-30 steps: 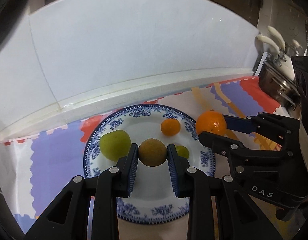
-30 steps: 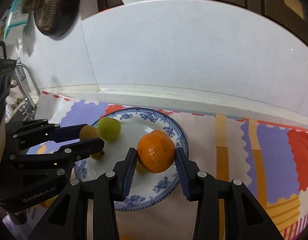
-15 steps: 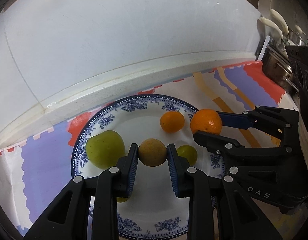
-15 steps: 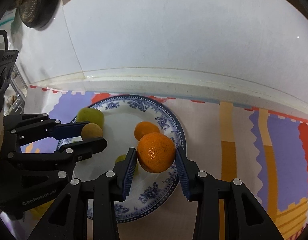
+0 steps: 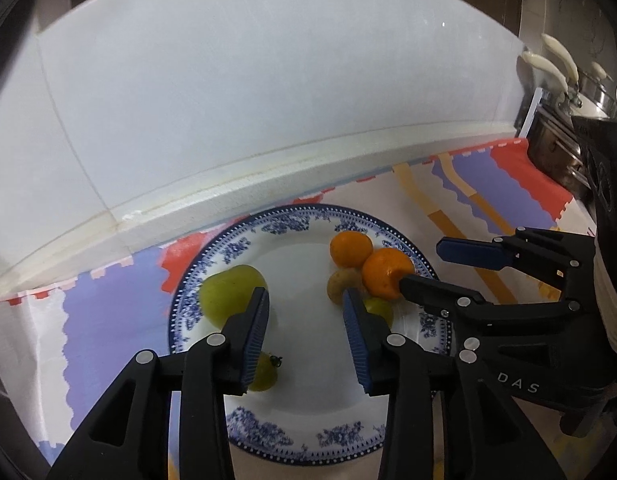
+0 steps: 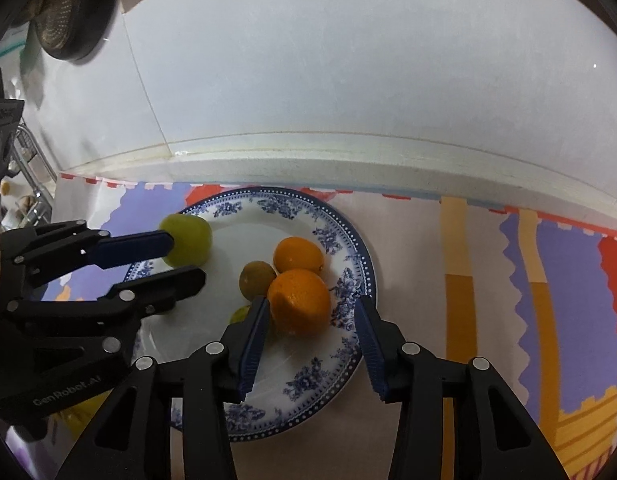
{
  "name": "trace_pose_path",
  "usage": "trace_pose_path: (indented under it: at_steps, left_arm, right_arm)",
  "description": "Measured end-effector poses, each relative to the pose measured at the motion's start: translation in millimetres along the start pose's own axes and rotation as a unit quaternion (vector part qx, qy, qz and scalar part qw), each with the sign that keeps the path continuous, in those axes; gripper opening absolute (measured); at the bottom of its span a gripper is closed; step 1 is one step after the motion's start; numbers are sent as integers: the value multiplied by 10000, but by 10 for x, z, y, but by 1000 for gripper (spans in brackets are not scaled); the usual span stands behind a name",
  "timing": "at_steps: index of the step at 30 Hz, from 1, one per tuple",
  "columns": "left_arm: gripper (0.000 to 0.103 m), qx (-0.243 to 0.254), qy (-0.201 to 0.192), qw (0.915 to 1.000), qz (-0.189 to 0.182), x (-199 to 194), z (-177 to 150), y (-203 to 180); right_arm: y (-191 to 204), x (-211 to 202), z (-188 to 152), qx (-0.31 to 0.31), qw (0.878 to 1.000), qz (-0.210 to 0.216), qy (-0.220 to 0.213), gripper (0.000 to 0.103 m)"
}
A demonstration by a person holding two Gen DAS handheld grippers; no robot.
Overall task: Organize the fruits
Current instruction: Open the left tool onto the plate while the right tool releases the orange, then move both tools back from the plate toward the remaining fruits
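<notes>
**A:** What do you have on the left?

**B:** My left hand-held gripper (image 5: 304, 312) has just been opening, and nothing sits between its blue pads now. The small round brown fruit (image 5: 344, 283) lies on the white china plate with the blue flowered rim (image 5: 244, 245), just past the right pad, touching the large orange (image 5: 384, 273). I can't tell whether that pad brushes it. A big green fruit (image 5: 228, 294) is partly behind the left finger, and a small yellow-green one with a dark stem (image 5: 265, 372) is half covered lower down.

**A:** And the right?

**B:** My right hand-held gripper (image 6: 310, 322) has been spreading too. The large orange rests on the plate near its right rim, against the left pad, with a clear gap to the right pad, so I'm not gripping it. A smaller orange (image 6: 297, 254) sits just behind, touching it. Another small green fruit (image 6: 241, 314) peeks out behind my left finger, mostly hidden.

**A:** The surroundings?

**B:** The plate stands on a tabletop under a patterned cloth of purple, red and yellow (image 6: 556, 280); the plate's near edge is cut off by my fingers
</notes>
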State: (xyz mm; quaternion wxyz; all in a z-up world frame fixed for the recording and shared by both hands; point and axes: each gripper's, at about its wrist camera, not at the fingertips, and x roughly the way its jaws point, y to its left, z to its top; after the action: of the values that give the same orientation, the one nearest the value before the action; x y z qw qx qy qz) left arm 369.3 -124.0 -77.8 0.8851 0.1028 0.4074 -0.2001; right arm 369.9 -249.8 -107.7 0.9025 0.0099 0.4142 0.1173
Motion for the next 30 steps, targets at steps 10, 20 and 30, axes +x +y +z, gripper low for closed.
trace_pose_path:
  at_steps: [10,20,30]
  left_arm:
    - [47,-135,-411,9990,129,-489,-95,-9]
    - [59,-266,-904,9952,245,-1080,-231,-59]
    - [65,-336,-1270,9901,498,-1592,-523,-74]
  right_arm:
    - [141,-462,-15,-119,9989,-123,-442,45]
    - [359,-1036,-97,-208,9950,-242,-943,51]
    - [598,-1440,-289,-205,9915,-312,-1250,59]
